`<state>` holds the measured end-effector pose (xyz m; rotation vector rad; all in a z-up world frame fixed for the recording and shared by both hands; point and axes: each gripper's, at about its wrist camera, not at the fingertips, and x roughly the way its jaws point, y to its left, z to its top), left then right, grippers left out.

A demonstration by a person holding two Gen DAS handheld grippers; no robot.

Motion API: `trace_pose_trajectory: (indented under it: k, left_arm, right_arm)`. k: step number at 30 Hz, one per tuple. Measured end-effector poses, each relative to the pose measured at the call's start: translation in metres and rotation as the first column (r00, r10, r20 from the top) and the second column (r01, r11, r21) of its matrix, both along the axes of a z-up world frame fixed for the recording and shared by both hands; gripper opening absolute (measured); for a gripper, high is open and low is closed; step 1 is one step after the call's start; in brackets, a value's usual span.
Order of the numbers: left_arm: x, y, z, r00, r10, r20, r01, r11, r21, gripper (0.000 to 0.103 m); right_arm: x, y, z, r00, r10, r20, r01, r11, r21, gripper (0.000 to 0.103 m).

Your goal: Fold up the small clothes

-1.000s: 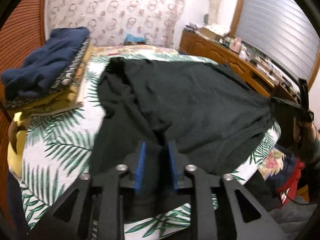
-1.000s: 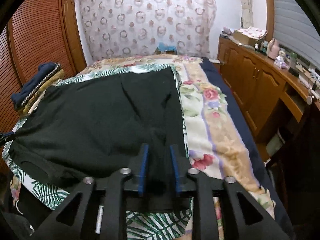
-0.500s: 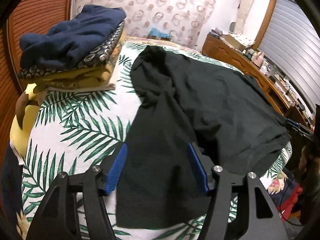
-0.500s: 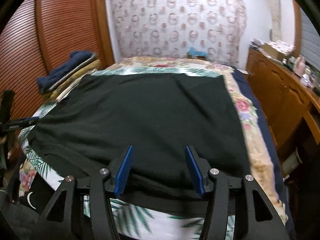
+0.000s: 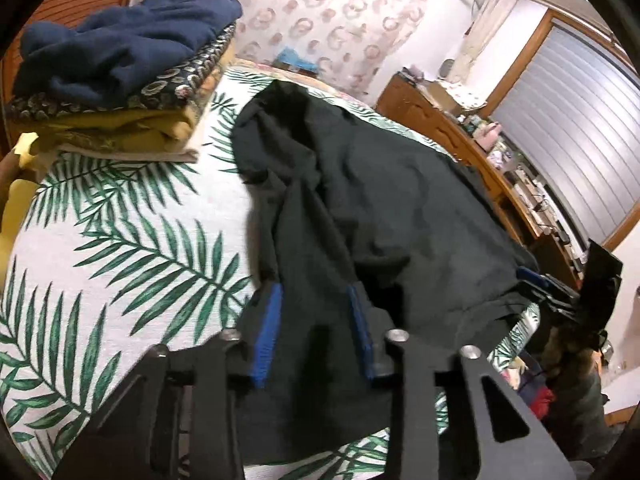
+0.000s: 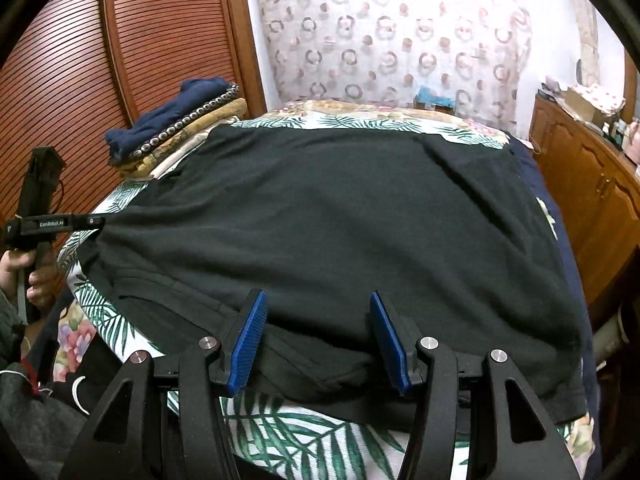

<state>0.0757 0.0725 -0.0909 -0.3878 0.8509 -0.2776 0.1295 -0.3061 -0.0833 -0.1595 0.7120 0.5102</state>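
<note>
Dark green garment [image 5: 400, 208] lies spread over the bed [image 5: 132, 240], on a white cover printed with green palm leaves. Seen from the left wrist, its near edge is bunched and creased, and a fold of that cloth runs up between the blue fingers [image 5: 267, 336] of the left gripper [image 5: 314, 334]. Those fingers stand fairly narrow and are closing, with the fabric between them; whether the pads already press on it cannot be told. A stack of folded clothes [image 5: 120, 76] sits on the bed at the upper left, a navy piece on top, a patterned one under it and yellow ones below. Along the right wall runs a wooden sideboard [image 5: 448, 136] crowded with small things, under a shuttered window [image 5: 576, 140]. At the far right edge of the garment the right gripper [image 5: 536, 280] shows, dark and partly hidden.

From the right wrist, the garment [image 6: 340, 232] covers most of the bed [image 6: 304, 436], lying fairly flat, its near hem folded double at the bed's edge. The right gripper [image 6: 320, 340] has its blue fingers [image 6: 246, 344] spread about halfway, one on each side of that hem, and the pads do not press the cloth. At the left the left gripper [image 6: 90, 221] meets the garment's corner, held by a hand [image 6: 34, 276]. The folded stack [image 6: 176, 128] sits beyond, before a slatted wooden door [image 6: 100, 60], and a ring-patterned curtain [image 6: 392, 36] hangs behind the bed
</note>
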Motion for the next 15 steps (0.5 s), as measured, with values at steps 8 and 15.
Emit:
trace_pose_trajectory:
  k: [8, 15]
  left_arm:
    - [0.007, 0.000, -0.003, 0.999, 0.018, -0.040, -0.020, 0.998, -0.053, 0.026]
    - [0.012, -0.004, 0.001, 0.998, 0.062, -0.029, -0.060, 0.996, 0.061, 0.033]
  right_arm:
    - [0.002, -0.005, -0.005, 1.000, -0.015, -0.024, 0.016, 1.000, 0.005, 0.056]
    - [0.002, 0.003, -0.006, 0.999, -0.019, -0.027, 0.019, 1.000, 0.006, 0.056]
